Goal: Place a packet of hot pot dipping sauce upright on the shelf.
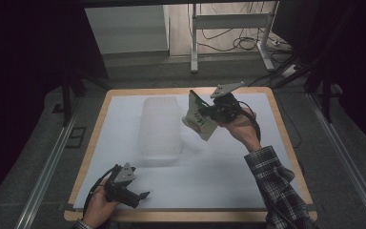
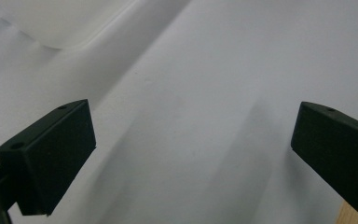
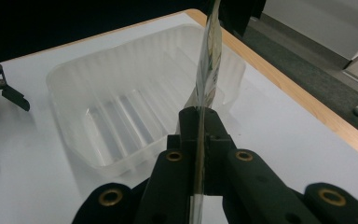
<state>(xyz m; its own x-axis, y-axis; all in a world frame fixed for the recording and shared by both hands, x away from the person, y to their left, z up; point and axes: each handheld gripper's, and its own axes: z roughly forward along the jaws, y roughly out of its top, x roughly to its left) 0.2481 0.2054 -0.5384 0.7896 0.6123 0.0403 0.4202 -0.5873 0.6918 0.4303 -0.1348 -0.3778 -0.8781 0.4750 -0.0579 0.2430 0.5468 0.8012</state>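
Left tongs: gripper (image 1: 140,195) held low at the near left edge of the table, jaws spread wide with nothing between them; in the left gripper view only white sheet lies between the two black pads (image 2: 51,154).
Left hand: wrapped around the gripper body from below (image 1: 100,202), cable looping beside it.
Table: wooden rim (image 1: 286,143) around a white sheet (image 1: 209,167) that covers most of the top.
Tray: clear ribbed plastic tray (image 1: 159,125), open side up, resting on the sheet beyond the left tongs and just to the left of the right tongs; apart from both.
Packet: thin flat packet (image 1: 199,119) with green and white print, possibly a sachet, the print too small to read; it hangs in the air right of the tray, edge-on in the right gripper view (image 3: 210,65).
Right tongs: gripper (image 1: 206,113) raised above the sheet, jaws pressed together on the packet's edge.
Right hand: behind the gripper (image 1: 240,125), checked sleeve (image 1: 276,183) trailing toward the near right corner.
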